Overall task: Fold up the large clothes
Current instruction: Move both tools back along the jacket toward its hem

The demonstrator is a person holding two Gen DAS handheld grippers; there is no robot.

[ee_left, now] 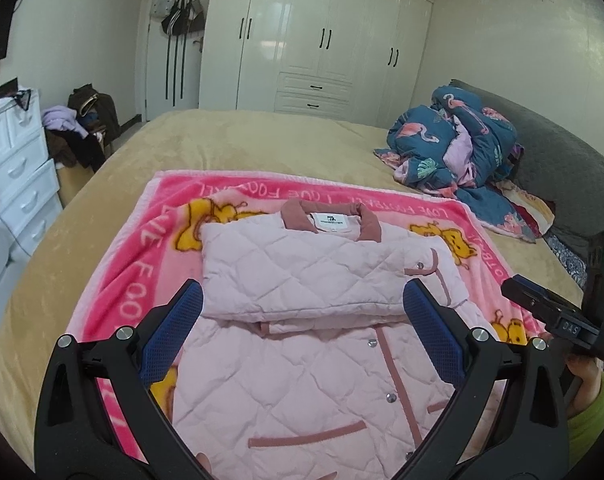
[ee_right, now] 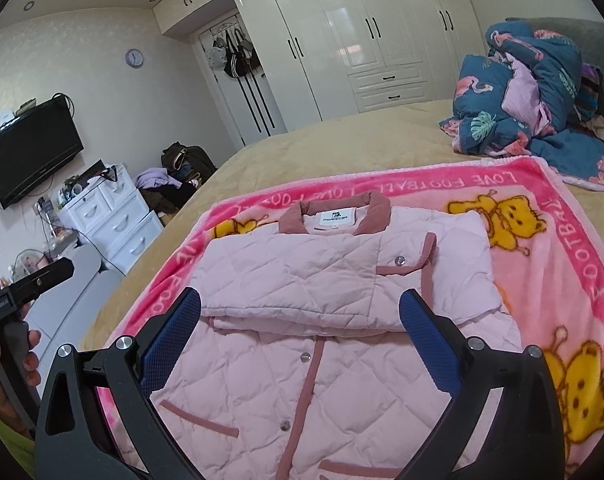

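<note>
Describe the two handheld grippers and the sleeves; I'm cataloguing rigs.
Both the left gripper and right gripper have black plastic frames, silver bolts and blue textured finger pads. The green sleeve shows on the right arm.

Pale pink quilted jacket (ee_left: pixel 302 280), hot-pink bear-print blanket (ee_left: pixel 141 264), blue fingers (ee_left: pixel 173 332)

1. I hold two grippers, left (ee_left: pixel 303 304) and right (ee_right: pixel 300 312), each with two blue pads, spread apart.
2. One pink jacket (ee_left: pixel 302 364) lies on one pink blanket (ee_left: pixel 121 264).
3. I count four snaps down the jacket front in the left view, one more on the sleeve cuff (ee_left: pixel 420 265).
4. One bed (ee_left: pixel 261 140), one crumpled quilt (ee_left: pixel 454 136).
5. One clock (ee_right: pixel 134 57), one TV (ee_right: pixel 31 148).
6. One wardrobe (ee_left: pixel 322 32), with two drawers showing.
</note>
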